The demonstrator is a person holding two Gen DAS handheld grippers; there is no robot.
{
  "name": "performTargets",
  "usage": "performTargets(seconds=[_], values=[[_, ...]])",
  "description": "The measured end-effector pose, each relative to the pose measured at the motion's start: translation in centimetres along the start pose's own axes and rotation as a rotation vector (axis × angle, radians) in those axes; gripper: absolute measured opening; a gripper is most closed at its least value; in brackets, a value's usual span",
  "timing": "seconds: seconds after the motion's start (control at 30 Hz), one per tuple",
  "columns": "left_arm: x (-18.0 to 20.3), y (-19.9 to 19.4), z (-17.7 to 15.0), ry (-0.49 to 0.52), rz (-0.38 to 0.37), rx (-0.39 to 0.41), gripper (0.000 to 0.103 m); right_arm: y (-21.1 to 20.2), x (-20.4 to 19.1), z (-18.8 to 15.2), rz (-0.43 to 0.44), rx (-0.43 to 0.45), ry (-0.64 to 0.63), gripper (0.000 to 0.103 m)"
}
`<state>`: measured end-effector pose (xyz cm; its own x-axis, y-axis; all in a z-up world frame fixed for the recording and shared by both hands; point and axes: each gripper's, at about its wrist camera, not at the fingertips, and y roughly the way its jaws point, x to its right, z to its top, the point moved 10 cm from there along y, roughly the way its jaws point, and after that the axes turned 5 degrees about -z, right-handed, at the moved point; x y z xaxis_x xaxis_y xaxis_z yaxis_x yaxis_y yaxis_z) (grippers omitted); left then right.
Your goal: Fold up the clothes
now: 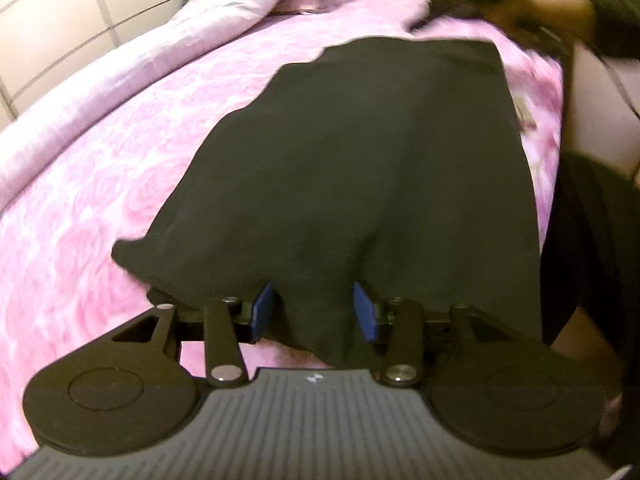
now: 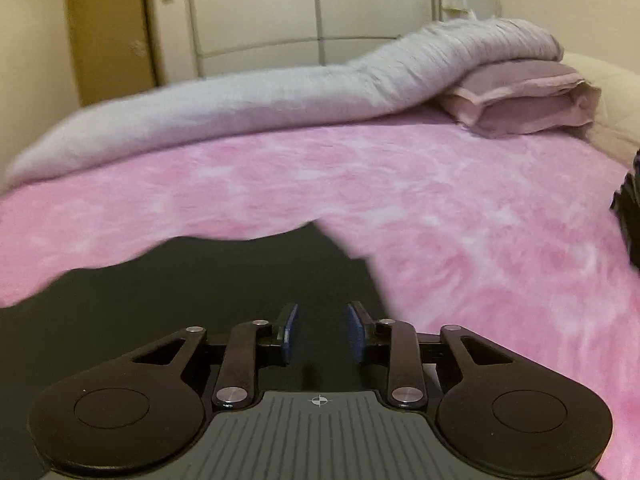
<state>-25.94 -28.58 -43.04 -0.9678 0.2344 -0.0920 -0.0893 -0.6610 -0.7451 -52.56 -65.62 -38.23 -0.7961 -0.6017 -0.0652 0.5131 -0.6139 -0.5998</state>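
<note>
A black garment (image 1: 360, 152) lies spread on the pink bed cover (image 1: 100, 184). Its near end is bunched and lifted between the blue pads (image 1: 262, 312) of my left gripper (image 1: 314, 314), which is shut on that fold, and creases fan out from the grip. Far off at the top right, a hand (image 1: 556, 4) holds my right gripper (image 1: 436, 4), blurred, beyond the garment's far edge. In the right wrist view the right gripper (image 2: 322, 334) hovers open over the garment's corner (image 2: 200, 280) with nothing between its pads.
A rolled pale quilt (image 2: 240, 108) runs along the far side of the bed, with folded mauve pillows (image 2: 520, 96) at its end. White wardrobe doors (image 2: 312, 12) stand behind. A dark object (image 2: 628, 216) is cut off at the right edge. The person's dark clothing (image 1: 592, 240) is close on the right.
</note>
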Motion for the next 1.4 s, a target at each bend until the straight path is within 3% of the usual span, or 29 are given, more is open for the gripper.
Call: performTargets(seconds=[0.1, 0.17, 0.27, 0.4, 0.47, 0.57, 0.73, 0.87, 1.0, 1.13, 1.27, 1.33, 1.4], values=[[-0.9, -0.7, 0.1, -0.091, 0.003, 0.045, 0.040, -3.0, -3.5, -4.6, 0.079, -0.033, -0.060, 0.044], [-1.4, -0.5, -0.4, -0.104, 0.017, 0.026, 0.042, -3.8, -5.9, -7.6, 0.109, -0.078, -0.126, 0.048], [-1.8, -0.5, -0.9, -0.137, 0.003, 0.018, 0.044, -4.6, -7.3, -9.3, 0.047, -0.073, -0.187, 0.051], [-1.5, -2.0, -0.9, -0.112, 0.044, 0.036, 0.043, -7.4, -9.2, -8.5, 0.104, -0.039, -0.082, 0.052], [-1.3, -1.9, -1.6, -0.114, 0.037, 0.027, 0.044, -8.3, -11.1, -9.2, 0.145, -0.035, -0.107, 0.055], [-1.9, -2.5, -2.4, -0.160, 0.029, 0.030, 0.044, -6.9, -13.3, -11.9, 0.169, -0.127, -0.204, 0.056], [-2.6, -5.1, -3.3, -0.078, 0.103, 0.023, 0.044, -8.6, -15.1, -10.8, 0.184, -0.076, -0.242, 0.056], [-2.7, -6.1, -4.4, 0.030, 0.147, 0.008, 0.048, -11.2, -18.9, -11.3, 0.242, -0.019, -0.405, 0.056], [-2.3, -5.9, -5.3, 0.143, 0.163, -0.006, 0.061, -13.0, -23.6, -14.6, 0.336, 0.019, -0.666, 0.057], [-2.2, -5.8, -5.7, 0.176, 0.159, -0.005, 0.063, -13.5, -27.5, -18.1, 0.454, 0.041, -0.859, 0.057], [-2.1, -5.7, -5.5, 0.216, 0.160, 0.001, 0.066, -12.7, -30.7, -20.8, 0.479, 0.089, -1.034, 0.057], [-1.8, -5.7, -5.3, 0.263, 0.169, 0.001, 0.072, -12.0, -31.7, -21.9, 0.472, 0.111, -1.107, 0.052], [-1.3, -6.0, -5.2, 0.325, 0.171, 0.007, 0.076, -11.2, -32.2, -21.9, 0.468, 0.108, -1.098, 0.011]])
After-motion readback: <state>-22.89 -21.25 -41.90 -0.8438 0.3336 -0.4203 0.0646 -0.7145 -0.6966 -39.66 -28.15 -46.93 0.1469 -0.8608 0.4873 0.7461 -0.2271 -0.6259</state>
